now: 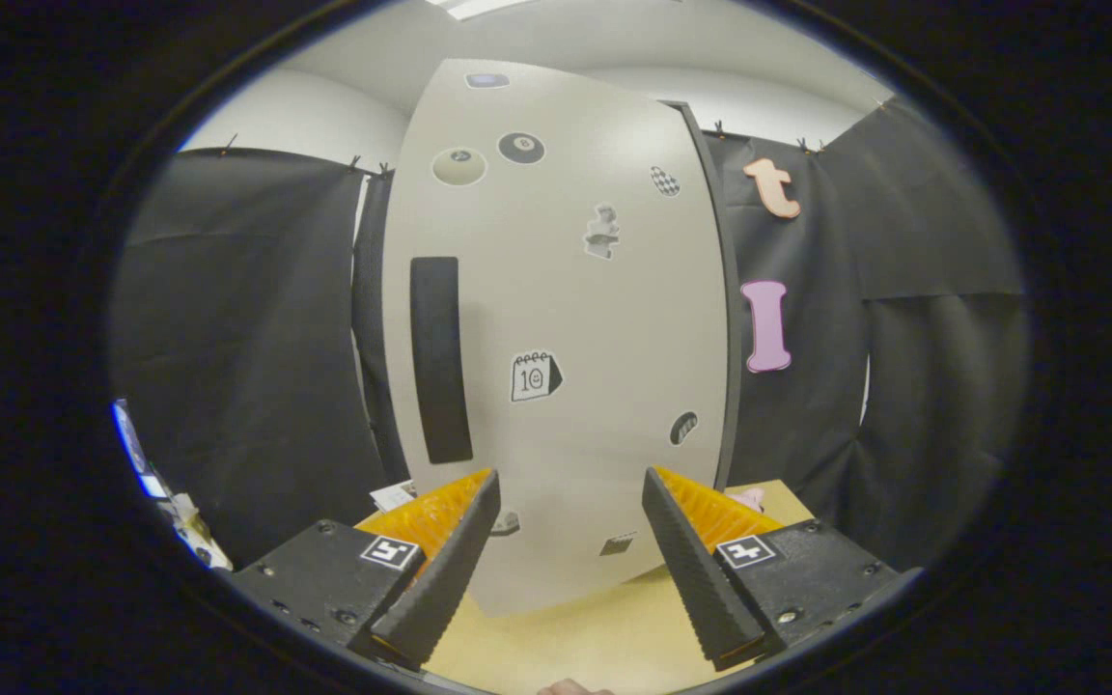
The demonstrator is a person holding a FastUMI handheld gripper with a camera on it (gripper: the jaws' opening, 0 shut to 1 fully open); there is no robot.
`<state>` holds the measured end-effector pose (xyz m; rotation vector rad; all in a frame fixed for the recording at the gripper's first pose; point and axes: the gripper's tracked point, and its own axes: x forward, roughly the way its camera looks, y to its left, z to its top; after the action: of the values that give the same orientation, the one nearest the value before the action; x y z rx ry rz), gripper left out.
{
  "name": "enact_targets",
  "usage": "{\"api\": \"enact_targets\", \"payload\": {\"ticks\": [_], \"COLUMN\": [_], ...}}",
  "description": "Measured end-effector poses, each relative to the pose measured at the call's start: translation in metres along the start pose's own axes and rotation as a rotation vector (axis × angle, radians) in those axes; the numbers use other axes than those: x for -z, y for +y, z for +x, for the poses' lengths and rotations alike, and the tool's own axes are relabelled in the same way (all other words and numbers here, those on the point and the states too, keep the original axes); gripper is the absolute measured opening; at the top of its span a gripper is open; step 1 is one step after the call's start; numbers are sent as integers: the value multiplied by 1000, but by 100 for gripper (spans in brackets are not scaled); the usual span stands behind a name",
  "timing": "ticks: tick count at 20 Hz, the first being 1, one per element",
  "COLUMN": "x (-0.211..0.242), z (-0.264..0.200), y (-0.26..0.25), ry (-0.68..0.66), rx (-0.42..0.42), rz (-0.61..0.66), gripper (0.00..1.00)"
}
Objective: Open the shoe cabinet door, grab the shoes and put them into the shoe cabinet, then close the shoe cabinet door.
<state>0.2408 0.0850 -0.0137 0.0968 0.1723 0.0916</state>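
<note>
Your gripper (570, 483) is spread wide, its two fingers well apart with nothing between them; they point straight at the shoe cabinet door (556, 319), which stands just ahead of the fingertips (488, 483) without touching them as far as you can see.

That door is the biggest thing before you: a pale, flat panel standing upright on the light wooden floor (575, 637), seemingly shut against its dark frame (725, 319), whose edge runs down the door's right side. Behind and to both sides hangs the black cloth wall (247, 357) of the booth.

On the door's left part you have a long, dark vertical handle (440, 359), above your left finger and a little beyond it. Scattered over the panel are small stickers: a calendar sticker (535, 375) near the middle, just right of the handle, a black ball sticker (521, 148) and a pale round sticker (459, 166) up high, and a checkered sticker (665, 180) toward the upper right.

Something small and pink (749, 498) lies on the floor by the right finger; you cannot tell what it is.
</note>
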Motion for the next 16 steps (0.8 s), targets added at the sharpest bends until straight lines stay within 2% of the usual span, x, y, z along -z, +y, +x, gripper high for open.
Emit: {"api": "enact_targets", "payload": {"ticks": [3, 10, 16], "x": [16, 36, 37], "z": [-11, -35, -74], "y": [-4, -15, -29], "ry": [47, 64, 57], "rx": [53, 89, 138], "rz": [56, 114, 22], "gripper": [97, 97, 97]}}
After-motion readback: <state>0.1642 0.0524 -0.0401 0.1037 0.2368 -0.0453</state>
